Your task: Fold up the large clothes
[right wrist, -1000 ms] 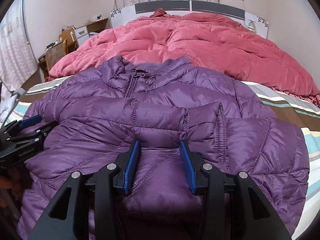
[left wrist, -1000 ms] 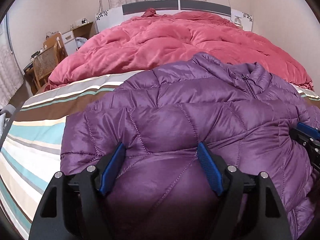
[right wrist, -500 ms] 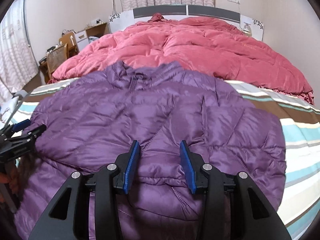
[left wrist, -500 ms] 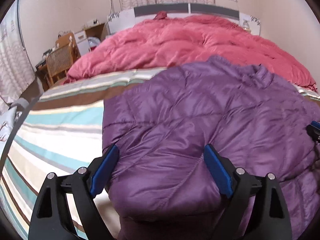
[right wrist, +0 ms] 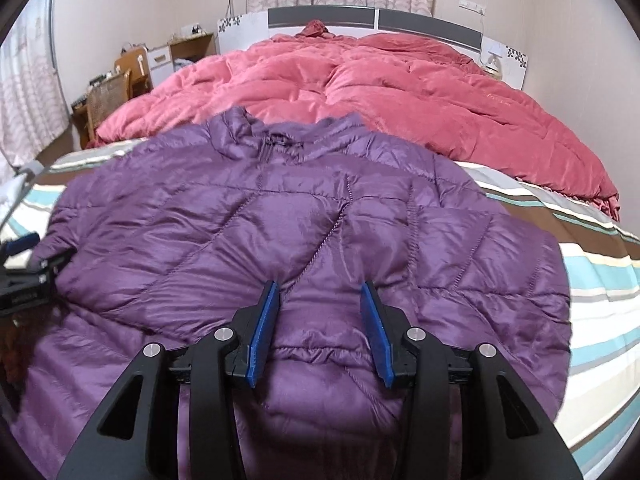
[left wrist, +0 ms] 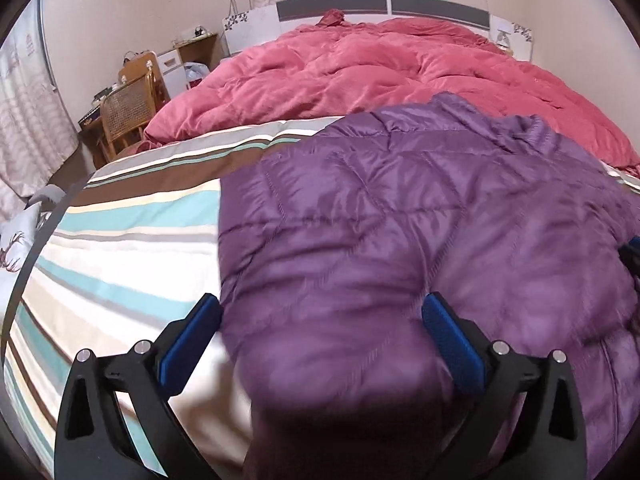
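Jaws of left gripper (left wrist: 322, 320) are opening wide w/ purple jacket (right wrist: 280, 240) bulging between, pads not pressing. Right gripper (right wrist: 320, 308) is pinching jacket's hem fold. Only right view is showing collar zip (right wrist: 266, 146); left view is showing bare striped sheet (left wrist: 132, 240). Both are angling downward over bed.

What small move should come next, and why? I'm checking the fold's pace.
Probably ease the left gripper back off the quilted purple puffer jacket: its jaws are opening, with padded fabric still bulging between the blue pads. The right gripper looks closed on the jacket's bunched hem, so it would likely release next.
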